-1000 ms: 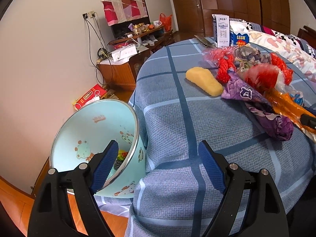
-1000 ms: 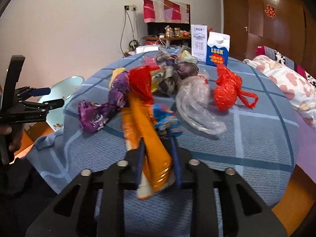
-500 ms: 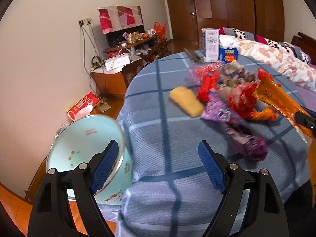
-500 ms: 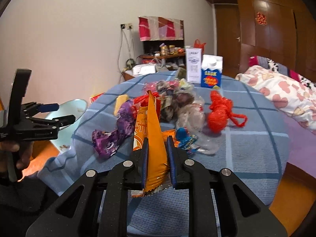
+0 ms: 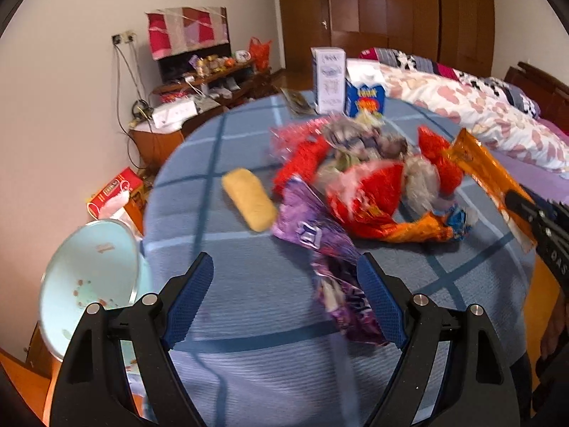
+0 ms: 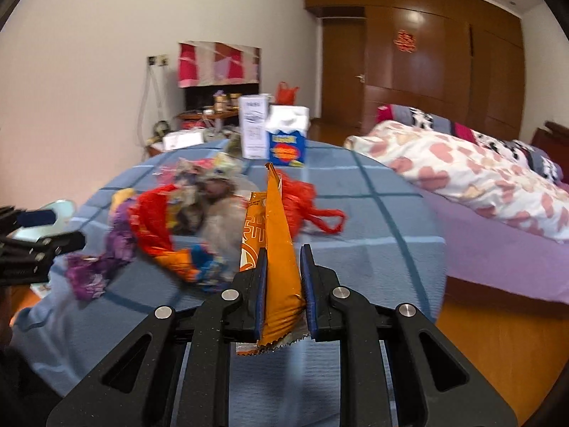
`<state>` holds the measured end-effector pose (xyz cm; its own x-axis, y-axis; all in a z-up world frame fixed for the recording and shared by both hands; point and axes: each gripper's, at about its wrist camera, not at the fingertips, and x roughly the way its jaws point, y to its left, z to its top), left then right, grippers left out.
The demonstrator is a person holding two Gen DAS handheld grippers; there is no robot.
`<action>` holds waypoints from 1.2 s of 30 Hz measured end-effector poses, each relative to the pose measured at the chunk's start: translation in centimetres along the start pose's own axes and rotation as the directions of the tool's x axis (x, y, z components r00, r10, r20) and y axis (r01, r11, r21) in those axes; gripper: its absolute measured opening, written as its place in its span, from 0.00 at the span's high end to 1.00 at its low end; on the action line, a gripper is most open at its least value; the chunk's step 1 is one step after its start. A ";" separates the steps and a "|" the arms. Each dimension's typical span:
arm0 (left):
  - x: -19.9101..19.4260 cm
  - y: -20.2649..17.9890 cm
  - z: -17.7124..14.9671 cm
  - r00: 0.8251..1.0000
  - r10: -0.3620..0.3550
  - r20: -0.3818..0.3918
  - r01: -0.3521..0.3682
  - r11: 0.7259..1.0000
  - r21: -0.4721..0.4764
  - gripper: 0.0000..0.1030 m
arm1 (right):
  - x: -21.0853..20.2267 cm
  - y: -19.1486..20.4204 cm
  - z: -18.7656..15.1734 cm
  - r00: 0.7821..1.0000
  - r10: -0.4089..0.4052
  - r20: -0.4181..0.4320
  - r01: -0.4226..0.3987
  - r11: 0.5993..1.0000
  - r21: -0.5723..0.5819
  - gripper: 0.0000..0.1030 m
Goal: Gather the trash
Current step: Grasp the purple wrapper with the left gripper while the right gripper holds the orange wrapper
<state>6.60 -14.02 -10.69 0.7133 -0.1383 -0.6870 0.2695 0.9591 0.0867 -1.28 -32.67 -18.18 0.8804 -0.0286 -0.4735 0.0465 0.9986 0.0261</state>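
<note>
Since a second ago, your right hand-held gripper (image 6: 283, 284) has lifted the orange snack wrapper (image 6: 279, 245) off the surface (image 5: 249, 284); it now stands upright, pinched between the pads above the trash pile (image 5: 359, 178). Your left hand-held gripper (image 5: 284, 299) has swung from the pale blue bin (image 5: 89, 277) toward the purple wrapper (image 5: 320, 235), fingers spread and empty. Print on the blue-and-white carton (image 6: 287, 140) and the white box (image 6: 254, 126) is blurred; you cannot read it.

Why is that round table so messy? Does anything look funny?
Yes. Crumpled wrappers are heaped on the blue checked tablecloth instead of in the pale blue bin beside it. The right tool pinches an orange wrapper upright.
</note>
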 end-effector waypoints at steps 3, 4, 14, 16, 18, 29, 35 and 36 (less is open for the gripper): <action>1.3 -0.7 -0.3 0.999 -0.008 -0.035 0.008 1.000 0.008 0.21 | 0.9 -0.9 -0.4 1.000 -0.018 -0.016 0.018 1.000 0.022 0.82; 1.4 -0.8 -0.4 0.999 -0.007 -0.040 0.007 1.000 0.012 0.21 | 1.1 -1.1 -0.5 1.000 -0.018 -0.019 0.019 0.999 0.028 0.82; 2.1 -2.4 -0.9 0.987 -0.134 -0.089 0.140 0.988 0.069 0.75 | 1.7 -0.8 -0.9 0.999 0.009 -0.034 -0.008 0.999 0.040 0.82; 1.9 -2.8 -0.9 0.986 -0.140 -0.086 0.148 0.985 0.089 0.83 | 1.6 -0.7 -0.8 0.999 0.012 -0.033 -0.011 0.999 0.039 0.82; 1.9 -2.9 -0.9 0.986 -0.145 -0.084 0.153 0.984 0.096 0.87 | 1.6 -0.6 -0.8 0.999 0.015 -0.031 -0.014 0.999 0.036 0.82; -0.4 -2.1 -0.4 0.991 -0.135 -0.024 0.137 0.982 0.129 0.97 | 0.4 -0.5 -0.1 1.000 0.023 0.000 -0.023 0.999 0.037 0.82; -2.7 -0.4 0.3 0.992 -0.121 0.031 0.116 0.984 0.133 0.98 | -0.8 0.4 1.3 0.998 0.046 0.039 -0.047 0.999 0.024 0.82; -3.0 -0.1 0.4 0.992 -0.118 0.037 0.112 0.985 0.131 0.98 | -1.0 0.6 1.5 0.998 0.052 0.045 -0.052 0.998 0.020 0.82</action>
<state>4.64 -13.78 -8.36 0.7002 -0.2597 -0.6651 0.4300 0.8970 0.1024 -1.42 -32.11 -16.37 0.9019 0.0209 -0.4314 0.0096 0.9976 0.0684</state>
